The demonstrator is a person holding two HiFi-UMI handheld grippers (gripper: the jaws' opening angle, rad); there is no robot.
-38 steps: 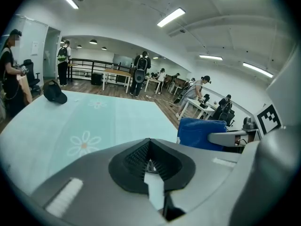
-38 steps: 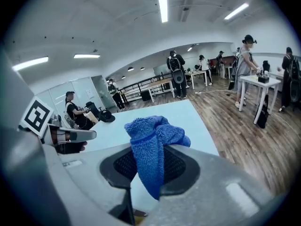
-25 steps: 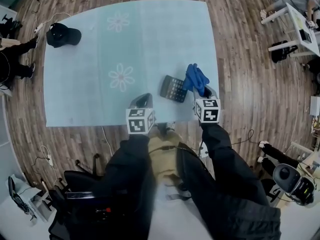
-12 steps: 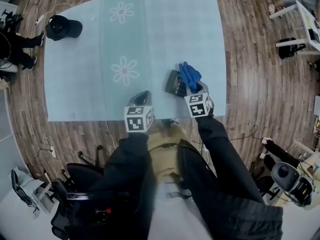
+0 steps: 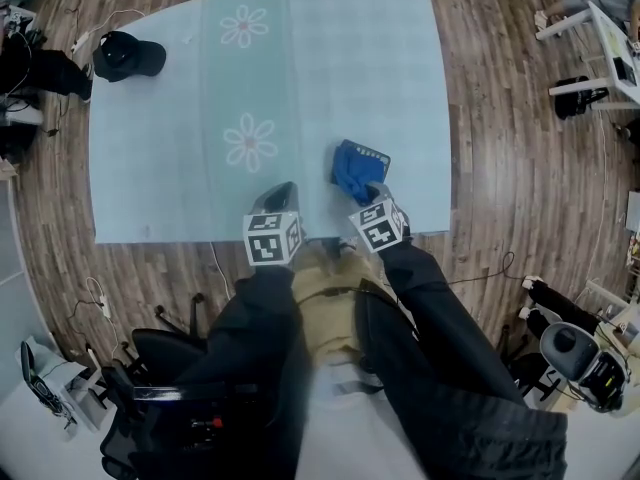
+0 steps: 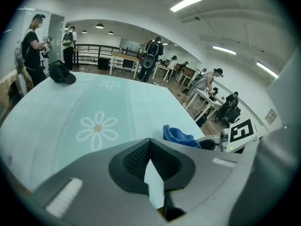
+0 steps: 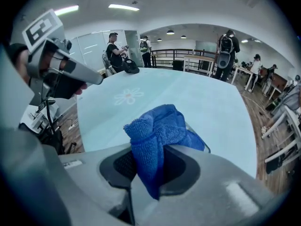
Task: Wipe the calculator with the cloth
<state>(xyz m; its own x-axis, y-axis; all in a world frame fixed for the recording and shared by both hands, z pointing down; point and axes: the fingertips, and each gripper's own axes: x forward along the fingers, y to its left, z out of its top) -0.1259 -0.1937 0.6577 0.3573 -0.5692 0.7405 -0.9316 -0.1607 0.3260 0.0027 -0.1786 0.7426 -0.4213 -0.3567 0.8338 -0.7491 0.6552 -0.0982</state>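
Far from the black cap point(image 5: 127, 56) on the pale table point(image 5: 330, 58), the right gripper point(image 5: 372, 196) pinches a fluffy blue cloth point(image 5: 350, 171) covering the flat calculator point(image 5: 375, 155); the left gripper point(image 5: 283, 194) has its fingers pressed together

table point(image 5: 150, 168): pale blue top with white flower prints point(image 5: 250, 141), standing on a wood-plank floor point(image 5: 500, 188)
calculator point(image 5: 377, 156): near the table's front right edge — only its dark far edge shows from under the blue cloth
blue cloth point(image 5: 350, 171): bunched on the calculator, reaching back to the right claw's tip
right claw point(image 5: 368, 192): over the table's front edge
left claw point(image 5: 283, 194): left of the right claw — apart from the calculator
black cap point(image 5: 128, 56): far left corner of the table
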